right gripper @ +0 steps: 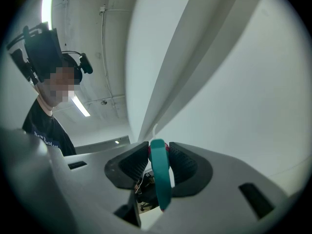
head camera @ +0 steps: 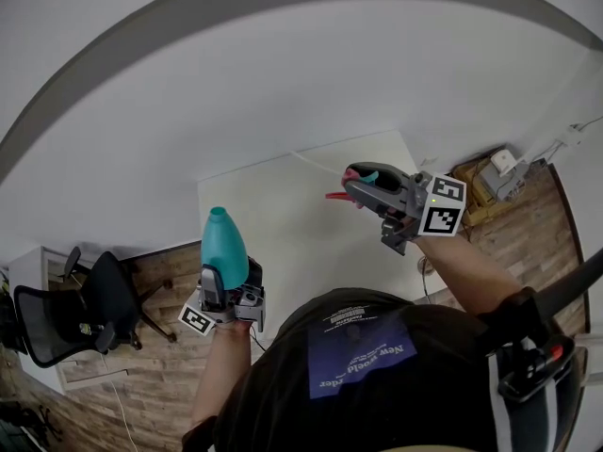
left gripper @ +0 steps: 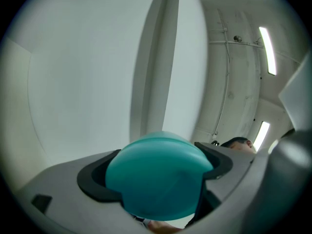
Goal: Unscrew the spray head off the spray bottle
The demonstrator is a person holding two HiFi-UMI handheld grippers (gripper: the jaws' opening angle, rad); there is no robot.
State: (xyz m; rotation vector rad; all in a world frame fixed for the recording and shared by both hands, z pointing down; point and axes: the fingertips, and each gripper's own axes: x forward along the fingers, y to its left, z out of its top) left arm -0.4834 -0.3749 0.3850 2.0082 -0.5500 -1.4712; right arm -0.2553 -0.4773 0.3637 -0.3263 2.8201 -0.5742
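teal plastic, probably light and slick: left gripper (head camera: 226, 276) clamps the bottle (head camera: 224, 241) round its body, right gripper (head camera: 356, 186) pinches the detached spray head (head camera: 367, 176) by a thin strip.

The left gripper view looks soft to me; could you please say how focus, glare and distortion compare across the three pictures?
Head view: strong fisheye bowing of the wall edge, even light, bottle sharp. Left gripper view: the bottle looms close and soft-edged, ceiling light strips blown out. Right gripper view: spray head fairly crisp, one glaring light strip at the upper left.
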